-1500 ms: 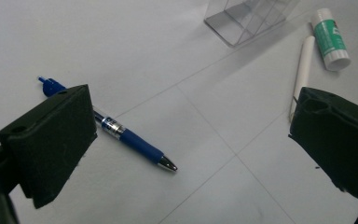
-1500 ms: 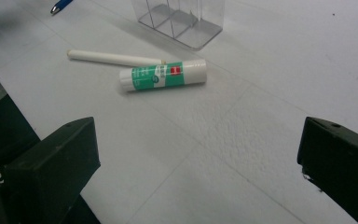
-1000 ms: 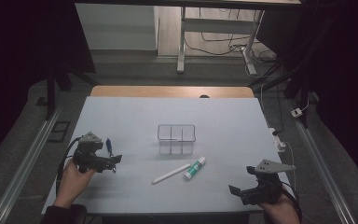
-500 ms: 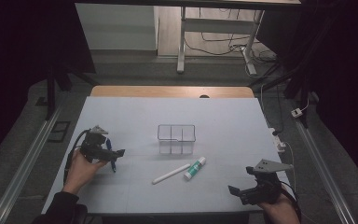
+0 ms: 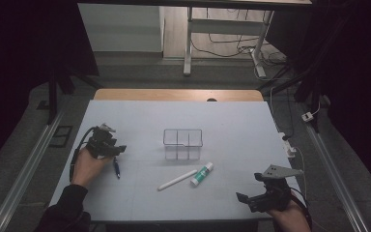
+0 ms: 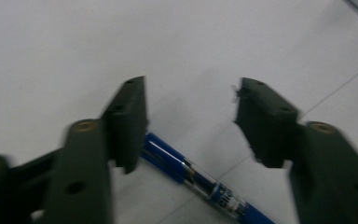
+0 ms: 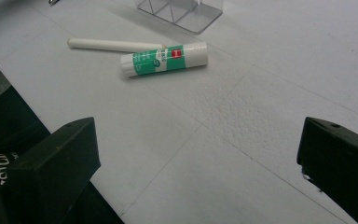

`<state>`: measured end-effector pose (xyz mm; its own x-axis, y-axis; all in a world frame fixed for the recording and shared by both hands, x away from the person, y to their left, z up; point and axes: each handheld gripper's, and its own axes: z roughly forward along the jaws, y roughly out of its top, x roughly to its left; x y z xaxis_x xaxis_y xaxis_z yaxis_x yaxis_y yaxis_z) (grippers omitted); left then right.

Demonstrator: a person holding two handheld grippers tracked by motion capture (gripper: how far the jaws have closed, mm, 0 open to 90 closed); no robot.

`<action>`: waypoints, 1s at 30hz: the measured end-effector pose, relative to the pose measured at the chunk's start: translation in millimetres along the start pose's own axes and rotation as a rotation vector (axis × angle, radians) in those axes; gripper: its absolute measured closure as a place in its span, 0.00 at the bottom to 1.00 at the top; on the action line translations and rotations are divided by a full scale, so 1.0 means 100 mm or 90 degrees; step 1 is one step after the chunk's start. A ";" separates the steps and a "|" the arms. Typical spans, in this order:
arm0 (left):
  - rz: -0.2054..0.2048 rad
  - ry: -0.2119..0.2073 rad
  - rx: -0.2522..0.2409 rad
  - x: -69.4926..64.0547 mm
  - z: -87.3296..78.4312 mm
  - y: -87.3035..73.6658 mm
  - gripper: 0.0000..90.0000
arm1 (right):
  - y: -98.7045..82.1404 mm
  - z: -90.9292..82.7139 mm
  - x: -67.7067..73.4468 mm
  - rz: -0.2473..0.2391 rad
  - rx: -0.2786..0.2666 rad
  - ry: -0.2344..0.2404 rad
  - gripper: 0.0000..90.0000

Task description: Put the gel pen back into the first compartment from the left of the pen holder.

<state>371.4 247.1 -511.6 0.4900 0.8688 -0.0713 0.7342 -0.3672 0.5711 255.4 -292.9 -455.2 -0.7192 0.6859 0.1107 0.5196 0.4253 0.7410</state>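
A white surface [image 5: 140, 116] with a wooden strip along its far edge carries a few things. A clear divided box [image 5: 183, 143] stands near the middle; just nearer lie a white stick [image 5: 177, 180] and a green-and-white glue stick [image 5: 202, 174], close side by side. A blue pen [image 5: 117, 168] lies toward the left. The left claw [image 5: 112, 150] hangs over the pen, jaws spread apart and gripping nothing; in the left gripper view the pen [image 6: 200, 179] runs across between them. The right claw [image 5: 251, 193] sits at the near right, jaws wide apart over bare surface. Beyond, the room is dim: grey floor, metal rails on both sides, a table frame [image 5: 222, 36] and cables at the far end
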 end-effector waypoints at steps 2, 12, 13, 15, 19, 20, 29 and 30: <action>0.000 0.002 0.006 0.03 0.01 0.01 0.72 | 0.00 0.00 0.00 -0.001 0.002 0.000 0.00; -0.009 0.008 0.045 0.14 0.13 0.04 0.98 | 0.00 0.01 0.01 -0.006 0.009 -0.003 0.00; -0.006 0.012 0.048 0.15 0.14 0.04 0.98 | 0.00 0.01 0.01 -0.006 0.009 -0.003 0.00; -0.007 0.013 0.052 0.16 0.15 0.03 0.98 | 0.00 0.01 0.01 -0.006 0.009 0.000 0.00; -0.003 0.020 0.059 0.18 0.15 0.00 0.98 | 0.01 0.01 0.01 -0.006 0.010 0.000 0.00; -0.002 0.021 0.061 0.19 0.15 -0.01 0.98 | 0.01 0.01 0.01 -0.006 0.011 0.000 0.00; -0.012 0.024 0.075 0.24 0.08 -0.09 0.98 | 0.01 0.01 0.01 -0.007 0.011 0.001 0.00; -0.016 0.023 0.076 0.25 0.07 -0.11 0.98 | 0.01 0.01 0.01 -0.007 0.011 0.001 0.00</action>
<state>378.9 270.7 -524.9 0.4548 0.8890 -0.0532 0.7978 -0.3801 0.4680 255.6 -291.2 -455.6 -0.7253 0.6805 0.1041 0.5199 0.4423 0.7308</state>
